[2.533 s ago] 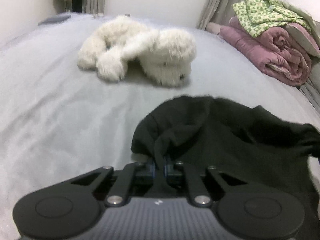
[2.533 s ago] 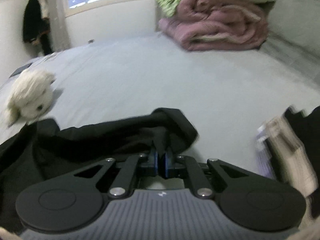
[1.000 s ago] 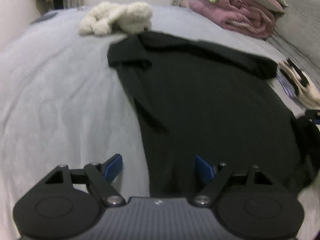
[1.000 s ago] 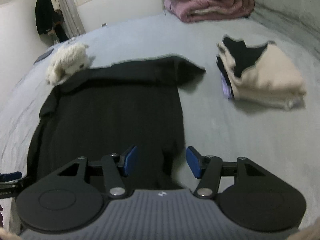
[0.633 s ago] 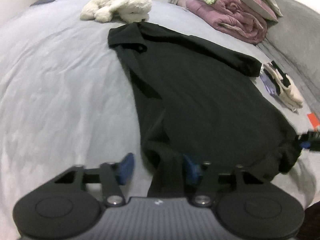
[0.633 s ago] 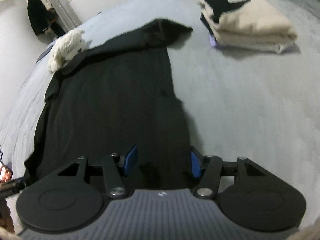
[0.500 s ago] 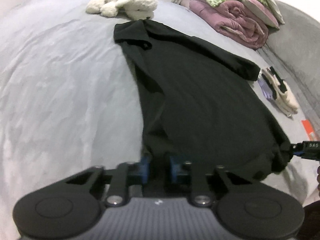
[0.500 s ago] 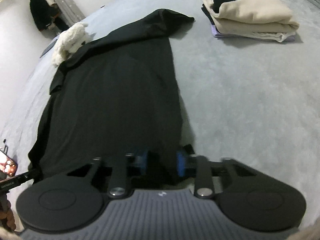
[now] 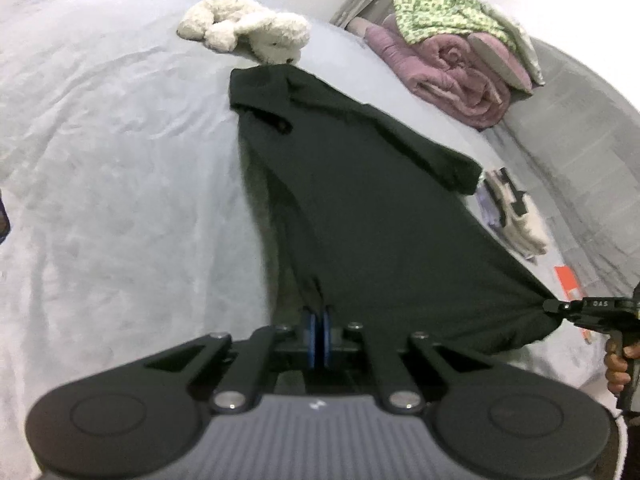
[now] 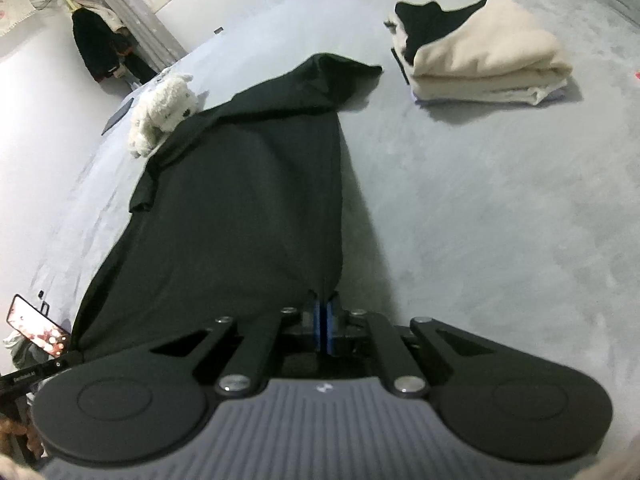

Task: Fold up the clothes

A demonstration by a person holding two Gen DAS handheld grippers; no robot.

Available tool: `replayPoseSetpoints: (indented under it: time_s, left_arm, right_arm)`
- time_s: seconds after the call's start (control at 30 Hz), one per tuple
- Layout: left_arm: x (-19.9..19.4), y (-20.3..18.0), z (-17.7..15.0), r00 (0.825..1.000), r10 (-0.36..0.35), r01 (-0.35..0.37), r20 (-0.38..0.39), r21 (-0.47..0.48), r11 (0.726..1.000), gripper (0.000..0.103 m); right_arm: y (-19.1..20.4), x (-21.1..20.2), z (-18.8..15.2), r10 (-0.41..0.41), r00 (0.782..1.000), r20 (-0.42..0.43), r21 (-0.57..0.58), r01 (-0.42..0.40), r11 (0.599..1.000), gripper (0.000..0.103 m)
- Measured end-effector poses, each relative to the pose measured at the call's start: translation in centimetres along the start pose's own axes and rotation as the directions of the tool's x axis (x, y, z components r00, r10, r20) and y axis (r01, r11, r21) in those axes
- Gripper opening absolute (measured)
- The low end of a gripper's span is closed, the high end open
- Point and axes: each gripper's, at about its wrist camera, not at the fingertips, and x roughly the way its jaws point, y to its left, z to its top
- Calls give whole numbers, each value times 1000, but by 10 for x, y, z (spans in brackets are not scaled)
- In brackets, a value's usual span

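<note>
Left wrist: both tongs [image 9: 318, 334] [image 10: 323, 330] pinch the black shirt [image 9: 360, 200]; hem corners apparently hidden inside.

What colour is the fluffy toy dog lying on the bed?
The toy dog is creamy white, clearest in the left wrist view.

both claws, open 1 second ago, now pinch the black shirt [image 9: 360, 208] hem.

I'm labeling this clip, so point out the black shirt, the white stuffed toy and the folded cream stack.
black shirt [image 9: 360, 208]: left wrist view, mid body.
white stuffed toy [image 9: 248, 26]: left wrist view, its back.
folded cream stack [image 10: 488, 60]: right wrist view, top layer.
</note>
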Motion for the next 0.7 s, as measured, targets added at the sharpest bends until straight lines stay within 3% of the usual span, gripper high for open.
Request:
replayPoseSetpoints:
  time_s: [0.17,0.5,0.7]
  left_arm:
    - [-19,3,1,999,-51,50,0,-21,999,4]
    - [-39,8,-17,989,-114,110,-92,-42,993,3]
    - [-33,9,-29,981,-94,92,-168,-22,996,4]
  right_arm:
    - [3,-12,2,10,999,-32,-37,-11,999,3]
    - [13,-34,-13,-5,993,-122,-167,-16,986,3]
    - [12,-25,-23,-18,986,-167,-184,-14,983,3]
